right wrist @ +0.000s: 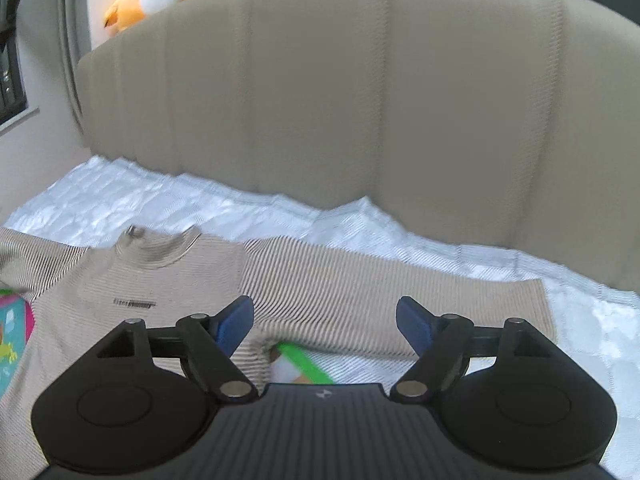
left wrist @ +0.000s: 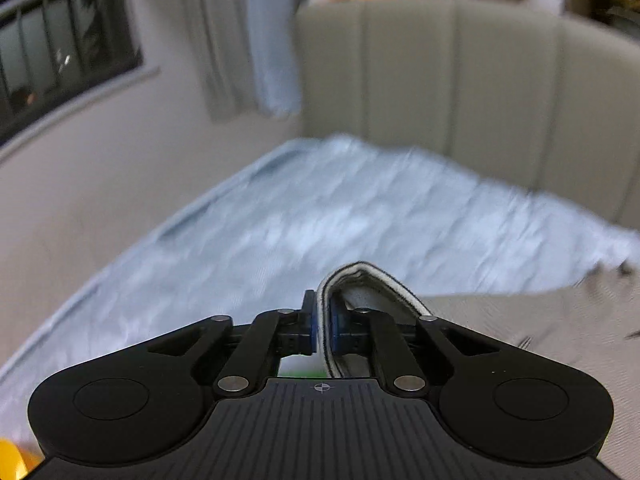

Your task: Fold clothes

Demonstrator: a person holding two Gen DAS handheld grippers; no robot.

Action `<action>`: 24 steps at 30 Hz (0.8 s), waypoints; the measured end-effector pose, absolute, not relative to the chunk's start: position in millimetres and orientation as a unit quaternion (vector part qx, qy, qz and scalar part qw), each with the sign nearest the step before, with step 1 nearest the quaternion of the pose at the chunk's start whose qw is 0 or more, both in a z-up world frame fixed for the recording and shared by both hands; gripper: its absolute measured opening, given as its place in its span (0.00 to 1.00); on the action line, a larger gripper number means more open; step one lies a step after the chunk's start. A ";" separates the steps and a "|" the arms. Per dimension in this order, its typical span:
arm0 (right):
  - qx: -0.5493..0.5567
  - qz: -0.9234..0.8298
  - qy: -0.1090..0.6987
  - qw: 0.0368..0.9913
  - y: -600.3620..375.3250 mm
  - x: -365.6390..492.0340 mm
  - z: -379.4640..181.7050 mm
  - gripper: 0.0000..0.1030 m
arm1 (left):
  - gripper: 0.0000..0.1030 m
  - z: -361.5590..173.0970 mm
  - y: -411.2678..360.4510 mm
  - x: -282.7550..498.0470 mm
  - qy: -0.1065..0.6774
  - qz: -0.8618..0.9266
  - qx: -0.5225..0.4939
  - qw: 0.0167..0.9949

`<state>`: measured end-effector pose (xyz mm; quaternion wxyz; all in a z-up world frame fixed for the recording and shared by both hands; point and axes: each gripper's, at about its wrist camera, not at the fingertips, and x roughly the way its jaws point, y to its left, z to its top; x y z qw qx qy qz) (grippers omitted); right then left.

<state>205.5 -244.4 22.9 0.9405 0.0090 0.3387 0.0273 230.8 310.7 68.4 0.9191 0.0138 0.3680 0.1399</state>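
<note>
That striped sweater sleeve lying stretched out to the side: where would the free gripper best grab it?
Probably at the cuff end. The sleeve of the striped sweater lies flat and straight on the bedsheet, so its squared-off end is the easiest edge to pinch. The right gripper is open above it; come down from above and nip that edge. The left gripper already clamps a sweater hem.

Beige sweater (right wrist: 360,292) with thin dark stripes, pale blue sheet (right wrist: 440,248), beige headboard (right wrist: 360,100).

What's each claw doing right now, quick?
Left claw: closed on the striped sweater's cuff.
Right claw: open, holding nothing, above the striped sweater.
</note>
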 end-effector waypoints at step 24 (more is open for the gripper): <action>-0.261 0.192 0.438 0.838 -200.8 54.5 -10.7 0.78 | 0.93 28.2 83.2 39.4 0.460 -0.186 0.192 0.847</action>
